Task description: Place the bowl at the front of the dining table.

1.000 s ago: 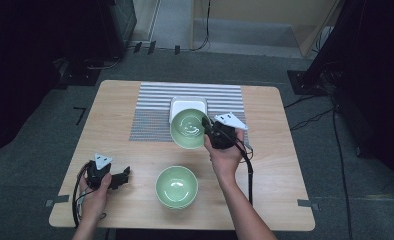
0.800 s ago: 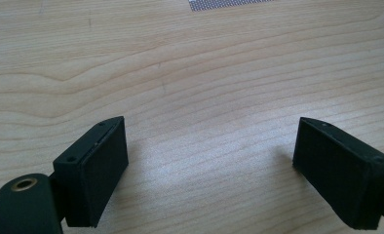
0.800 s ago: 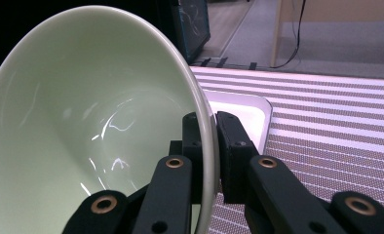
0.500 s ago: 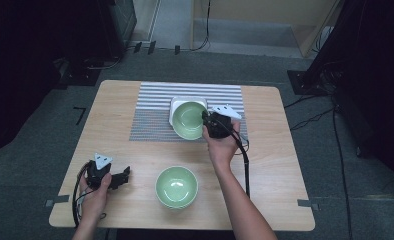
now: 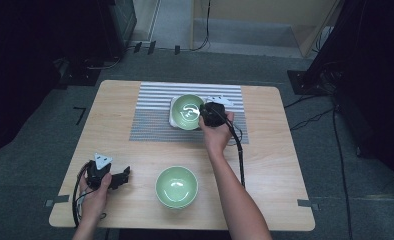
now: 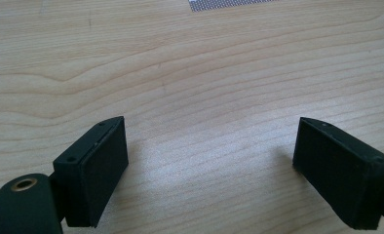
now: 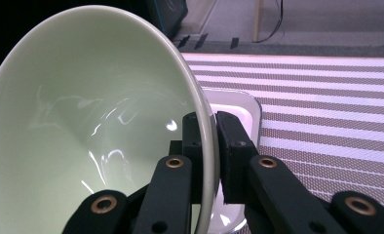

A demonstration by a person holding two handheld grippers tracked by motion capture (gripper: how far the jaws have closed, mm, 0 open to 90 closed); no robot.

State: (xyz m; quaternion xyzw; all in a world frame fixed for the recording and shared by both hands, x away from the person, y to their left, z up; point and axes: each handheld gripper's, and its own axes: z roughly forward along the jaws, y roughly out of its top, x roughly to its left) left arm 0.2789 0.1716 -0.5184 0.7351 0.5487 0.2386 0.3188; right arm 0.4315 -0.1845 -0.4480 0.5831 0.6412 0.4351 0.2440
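Compared with one second ago, the right tongs have carried the far bowl farther away and to the left, and the bowl now sits lower, over the white tray on the striped mat. One second ago the bowl was tilted with its opening toward the person; now, in the high view, its opening faces more upward. The left tongs and the near bowl are at the same places as before.

In the right gripper view the right tongs are closed narrow on the rim of the far bowl, one jaw inside and one outside. The white tray is just behind and below the bowl; I cannot tell if the bowl touches it.

In the left gripper view the left tongs are wide open with nothing between the jaws, low over the bare bench.

The near bowl stands close to the near edge of the bench, in the middle. The left tongs are near the left near corner. The right half of the bench is free, and also the left side between mat and left hand. The mat reaches the far edge.
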